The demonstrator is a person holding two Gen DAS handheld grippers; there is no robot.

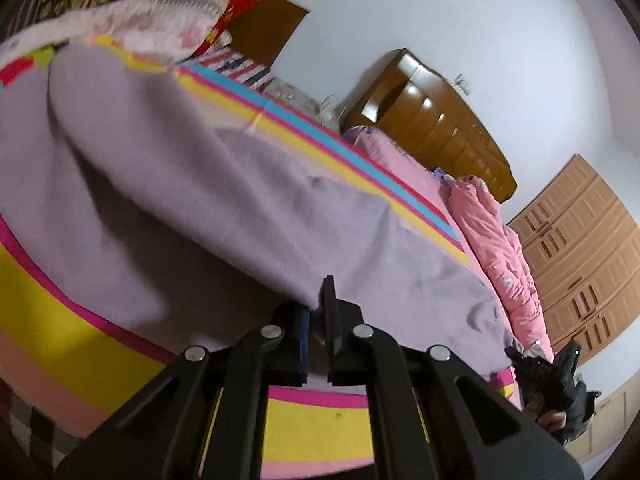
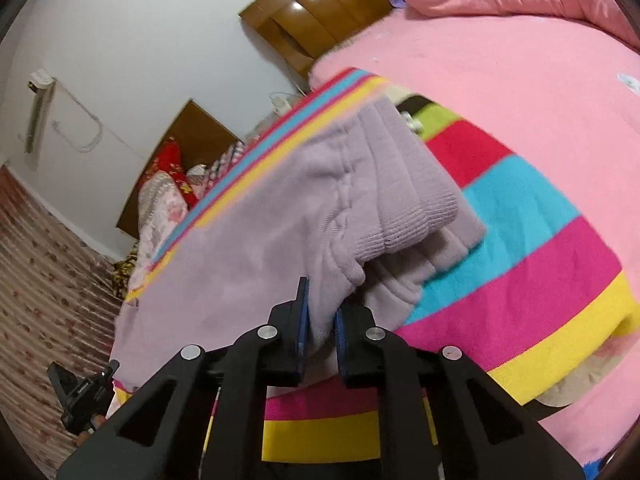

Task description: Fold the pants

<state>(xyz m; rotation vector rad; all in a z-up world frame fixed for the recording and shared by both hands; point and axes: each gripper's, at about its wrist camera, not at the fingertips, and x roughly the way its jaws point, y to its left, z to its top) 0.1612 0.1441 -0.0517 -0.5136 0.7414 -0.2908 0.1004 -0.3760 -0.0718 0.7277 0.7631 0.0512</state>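
Note:
Lilac fleece pants point(image 1: 168, 184) lie on a striped blanket point(image 1: 60, 320) on the bed. My left gripper point(image 1: 318, 304) is shut on a folded edge of the pants and holds it raised off the blanket. My right gripper point(image 2: 322, 312) is shut on the pants point(image 2: 248, 248) near the ribbed cuffs point(image 2: 416, 208), which lie doubled over. The right gripper also shows at the lower right of the left wrist view point(image 1: 560, 376), and the left gripper at the lower left of the right wrist view point(image 2: 84, 396).
A pink sheet point(image 2: 500, 60) covers the bed under the striped blanket point(image 2: 520, 264). A pink duvet point(image 1: 500, 240) is bunched near the wooden headboard point(image 1: 432, 120). A floral pillow point(image 1: 160, 20) lies at the far side. A wardrobe point(image 1: 588, 260) stands by the wall.

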